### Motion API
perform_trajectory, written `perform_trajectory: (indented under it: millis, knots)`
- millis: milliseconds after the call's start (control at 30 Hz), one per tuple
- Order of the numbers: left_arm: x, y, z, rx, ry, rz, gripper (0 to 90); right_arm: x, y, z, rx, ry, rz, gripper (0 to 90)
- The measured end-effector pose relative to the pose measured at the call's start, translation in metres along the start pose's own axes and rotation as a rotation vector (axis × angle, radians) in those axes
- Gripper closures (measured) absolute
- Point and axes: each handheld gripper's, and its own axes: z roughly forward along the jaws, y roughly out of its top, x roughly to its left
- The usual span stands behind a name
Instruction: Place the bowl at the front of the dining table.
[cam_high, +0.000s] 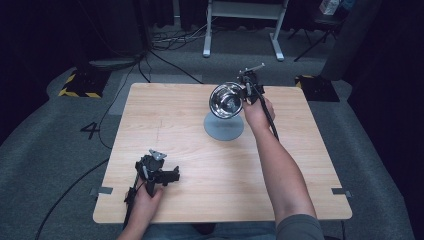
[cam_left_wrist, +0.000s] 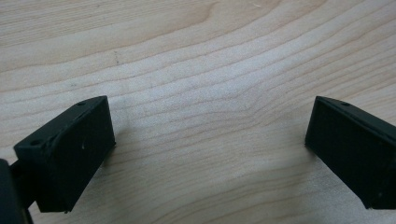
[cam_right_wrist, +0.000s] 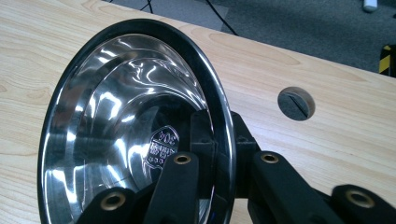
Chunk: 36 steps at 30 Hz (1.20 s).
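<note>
The tabletop (cam_high: 210, 165) is a pale wooden slab with rounded corners and a smooth surface with wavy grain, and it serves as the landmark here. Above its far middle, the right hand-held gripper (cam_high: 245, 92) holds a steel bowl (cam_high: 226, 100) lifted clear of the wood and tipped on its side, so the hollow faces the person's side of the tabletop. Under the bowl a flat, round grey disc (cam_high: 223, 126) lies on the tabletop; whether the bowl came off it or is headed for it cannot be told. So the pick-up looks done and the bowl is in the air, while setting it down somewhere is judged to be what remains. In the right gripper view the bowl (cam_right_wrist: 116, 121) is thin, mirror-bright metal with a dark rolled rim and a small stamped mark near the bottom, and the black jaws pinch its rim, one inside the hollow and one outside. A small round hole (cam_right_wrist: 296, 103) is cut through the wood beyond it. At the near left corner of the tabletop, the left hand-held gripper (cam_high: 172, 176) rests low, its matte black block-shaped jaws spread wide with bare wood between them.
</note>
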Motion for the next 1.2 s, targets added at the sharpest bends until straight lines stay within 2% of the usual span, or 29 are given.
perform_trajectory:
  millis: [167, 633, 1000, 1200]
  knots:
    - [0.0, 0.0, 0.0, -0.001, 0.0, 0.0, 1.5, 0.001, -0.001, 0.009, 0.016, 0.023, 0.024, 84.1]
    - [0.0, 0.0, 0.0, -0.001, 0.001, 0.0, 1.5, 0.008, -0.012, 0.038, 0.067, 0.039, 0.033, 84.1]
    - [0.0, 0.0, 0.0, -0.002, 0.001, 0.0, 1.5, 0.01, -0.022, 0.053, 0.098, 0.069, 0.069, 84.1]
    - [0.0, 0.0, 0.0, -0.003, 0.002, 0.0, 1.5, 0.011, -0.027, 0.061, 0.116, 0.072, 0.069, 84.0]
